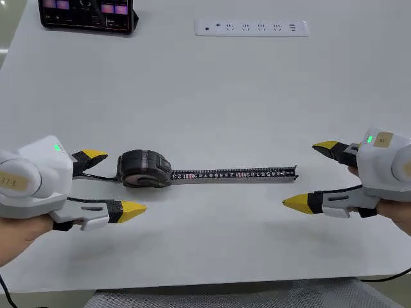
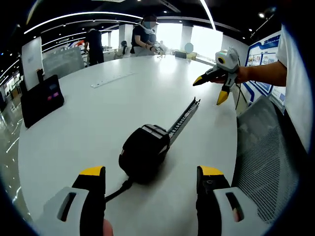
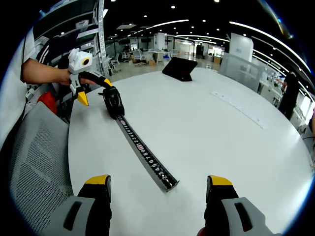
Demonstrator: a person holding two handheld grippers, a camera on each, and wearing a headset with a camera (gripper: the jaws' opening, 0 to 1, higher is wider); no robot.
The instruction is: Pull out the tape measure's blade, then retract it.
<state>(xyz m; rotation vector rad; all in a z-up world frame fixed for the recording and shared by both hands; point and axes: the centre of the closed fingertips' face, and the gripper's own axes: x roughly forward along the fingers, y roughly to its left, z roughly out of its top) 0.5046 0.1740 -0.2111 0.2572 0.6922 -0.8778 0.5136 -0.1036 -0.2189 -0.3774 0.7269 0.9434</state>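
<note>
The tape measure [image 1: 144, 169] lies left of centre in the head view, on the bare white worktop [image 1: 212, 96]. Its blade [image 1: 234, 174] is drawn out flat toward the right of the frame, so the pulling half of the task looks done and the retraction not yet.

The left claw [image 1: 125, 181] is spread wide and grips nothing. Its yellow tips sit either side of the case's rear end, seemingly just clear of it. In the left gripper view the case lies just ahead of the tips and between them. That placement suits steadying the case or reaching its lock, I judge. A thin black cord [image 2: 118, 189] trails from the case back between the jaws.

The right claw [image 1: 298, 174] is also open and empty. Its tips bracket the blade's far end without touching it, one above and one below in the frame. It seems placed to catch the hook and guide the blade home.

A white power strip [image 1: 252, 27] lies at the top of the frame, and a dark screen [image 1: 88, 14] stands at the upper left, both well apart from the work. A grey mesh chair [image 1: 225, 296] shows along the bottom edge. Nothing lies across the blade's path. The likelier trouble is the blade whipping back if released unguided.
</note>
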